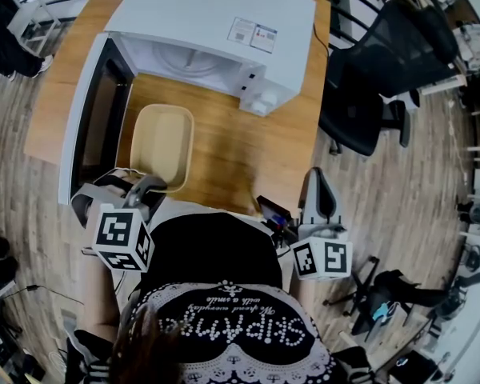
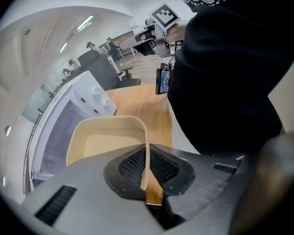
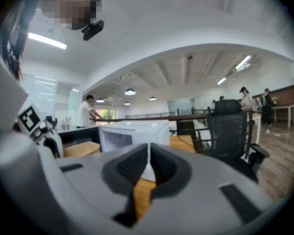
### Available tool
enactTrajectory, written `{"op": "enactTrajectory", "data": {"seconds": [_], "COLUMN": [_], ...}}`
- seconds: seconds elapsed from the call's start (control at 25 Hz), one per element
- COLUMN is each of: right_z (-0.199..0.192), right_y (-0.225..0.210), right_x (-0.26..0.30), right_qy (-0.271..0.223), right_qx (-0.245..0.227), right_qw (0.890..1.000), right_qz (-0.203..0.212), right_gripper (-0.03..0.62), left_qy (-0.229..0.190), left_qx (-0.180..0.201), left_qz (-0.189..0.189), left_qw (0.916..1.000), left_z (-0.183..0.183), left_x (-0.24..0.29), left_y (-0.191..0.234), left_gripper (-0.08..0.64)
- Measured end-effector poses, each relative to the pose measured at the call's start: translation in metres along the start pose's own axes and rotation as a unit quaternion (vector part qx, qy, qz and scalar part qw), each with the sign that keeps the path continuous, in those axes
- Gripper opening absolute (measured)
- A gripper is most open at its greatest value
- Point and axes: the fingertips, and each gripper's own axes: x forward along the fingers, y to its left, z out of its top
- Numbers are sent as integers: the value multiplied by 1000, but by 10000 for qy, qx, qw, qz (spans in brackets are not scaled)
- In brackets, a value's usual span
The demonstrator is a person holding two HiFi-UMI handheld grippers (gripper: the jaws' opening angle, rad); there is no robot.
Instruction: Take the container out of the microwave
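The left gripper (image 2: pixel 146 178) has its jaws pinched on the near rim of the beige container (image 1: pixel 162 138); the container lies on the table (image 1: pixel 240 160) just in front of the microwave's (image 1: pixel 224 22) open mouth, outside the cavity, with its long axis running from the jaws toward the microwave; the right gripper (image 3: pixel 148 166), jaws pressed together on nothing, hangs well off toward the microwave's knob side, so the left is nearer.

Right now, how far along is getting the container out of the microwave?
Done: microwave door open, container out of the cavity, over the table in front. In hand: left gripper shut on its near rim. Left: release it; whether it rests on the table is unclear. Right gripper shut, empty.
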Motion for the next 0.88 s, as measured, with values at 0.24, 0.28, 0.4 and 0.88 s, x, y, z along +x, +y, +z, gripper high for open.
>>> {"op": "enactTrajectory", "data": {"seconds": [0.24,0.28,0.4,0.88], "right_z": [2,2,3,1], "right_y": [-3,-3,-4,-2], "right_x": [1,1,3,9], "right_qy": [-10,-13,2,47], "right_qx": [-16,-19,-54,-87], "right_qw": [10000,10000,10000,9999], "right_qz": [-58,-63,-56,-41], "right_gripper": [37,37,37,37], "left_qy": [-26,-21,-17,-69], "left_qx": [12,10,10,36], "left_qz": [-8,-5,8,-26], "left_qw": [10000,10000,10000,10000], "left_z": [2,2,4,9], "left_x": [0,0,1,2], "left_y": [5,6,8,10], "left_gripper": [38,38,38,38]}}
